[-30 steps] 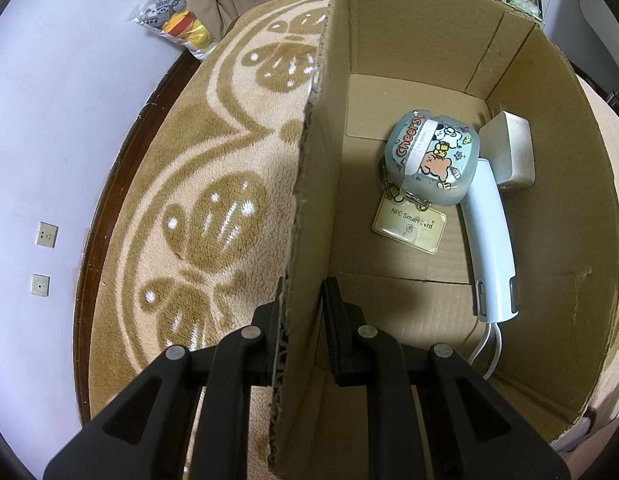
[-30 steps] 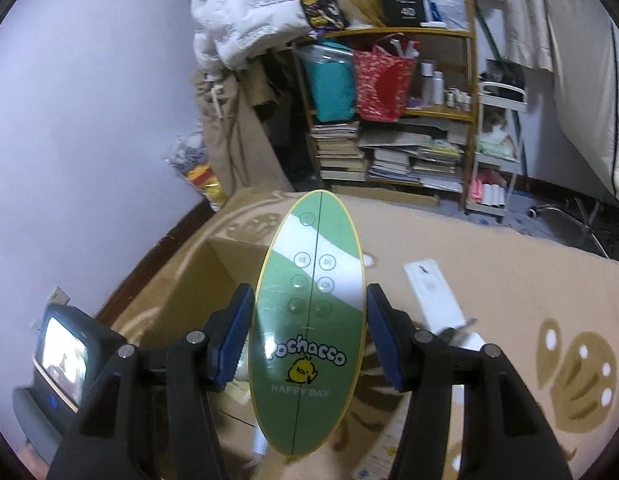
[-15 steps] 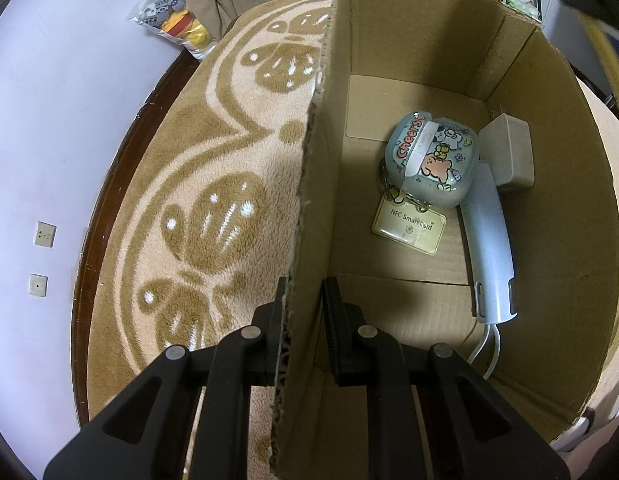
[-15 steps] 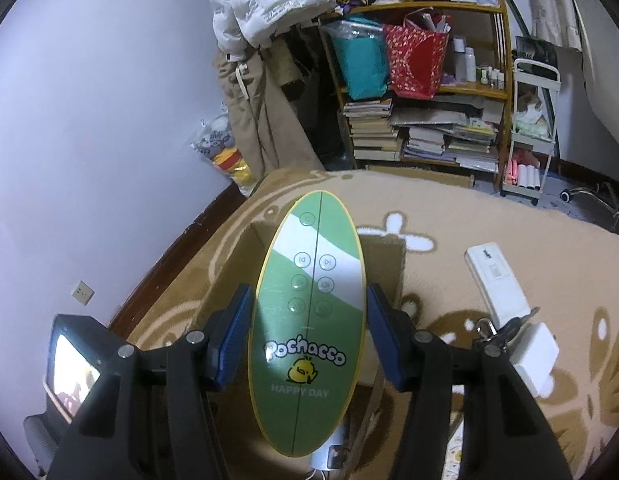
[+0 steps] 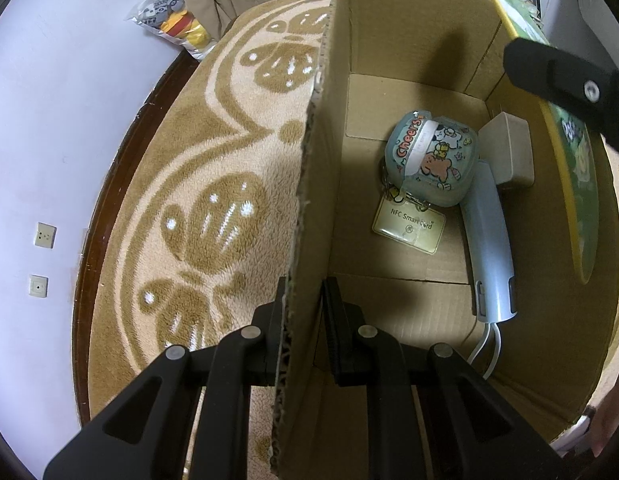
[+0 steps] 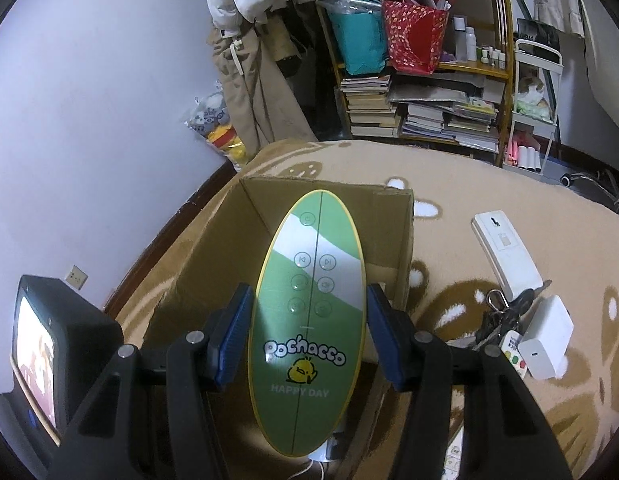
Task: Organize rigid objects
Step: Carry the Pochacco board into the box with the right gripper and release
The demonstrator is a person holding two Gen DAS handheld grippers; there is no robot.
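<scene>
the green oval pochacco speaker [image 6: 309, 320] hides much of the cardboard box [image 6: 213, 264] behind it. it is clamped at its sides in the right gripper [image 6: 309, 336] above the box, long axis pointing forward along the fingers. the left gripper [image 5: 303, 320] pinches the box's wall. four items lie inside: one cartoon pouch [image 5: 431, 160], one nfc card [image 5: 407, 226], one white adapter [image 5: 509, 148], one handset [image 5: 489, 248], its cord cut off.

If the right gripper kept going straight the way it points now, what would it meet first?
Most likely the cardboard box: the right gripper, shut on the green Pochacco speaker, aims down into its open top. The speaker's tip would probably reach the far wall or floor first, though depth is unclear.
</scene>
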